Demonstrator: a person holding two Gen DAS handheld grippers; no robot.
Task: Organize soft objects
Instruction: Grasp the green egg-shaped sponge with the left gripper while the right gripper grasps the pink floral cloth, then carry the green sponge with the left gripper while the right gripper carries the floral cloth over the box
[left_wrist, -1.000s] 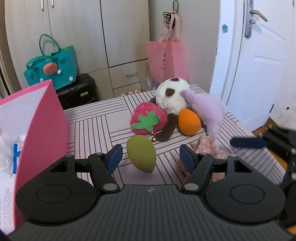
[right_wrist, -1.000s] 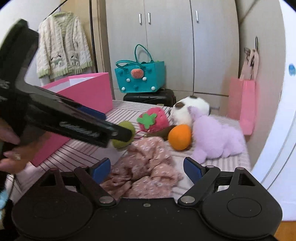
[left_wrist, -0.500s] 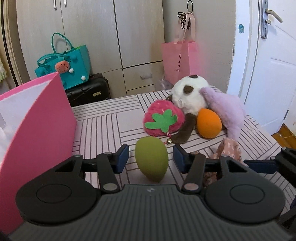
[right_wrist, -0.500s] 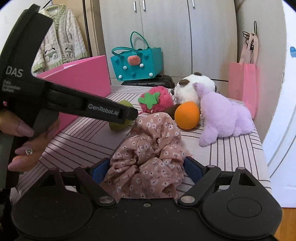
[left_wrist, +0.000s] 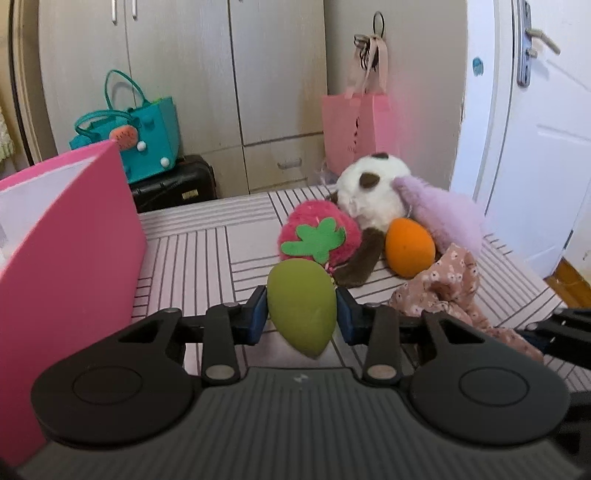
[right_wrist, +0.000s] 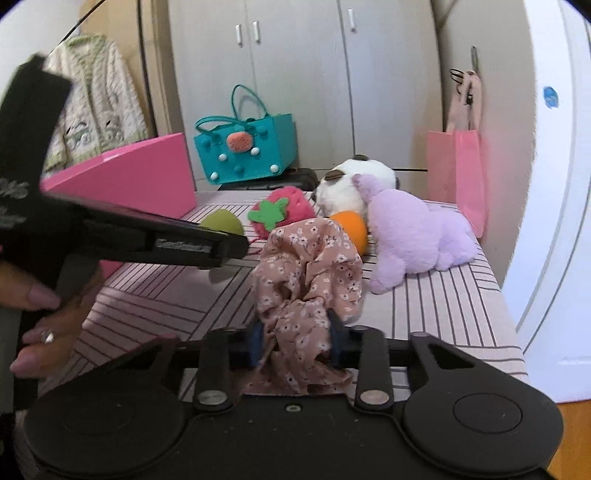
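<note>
Green sponge (left_wrist: 302, 305) is clamped in the left tool (left_wrist: 301, 317); flowered cloth (right_wrist: 306, 291) is being squeezed (jaws closing) by the right tool (right_wrist: 295, 341).

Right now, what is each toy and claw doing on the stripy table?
Left claw: shut on the green egg-shaped sponge.
Right claw: closing, pads pressing the pink flowery cloth scrunchie.
Orange egg-shaped sponge: lying on the table, free.
Pink fluffy strawberry plush: lying against the white-and-brown plush dog.
Lilac plush animal: lying down.
Big pink box: open on top.
</note>
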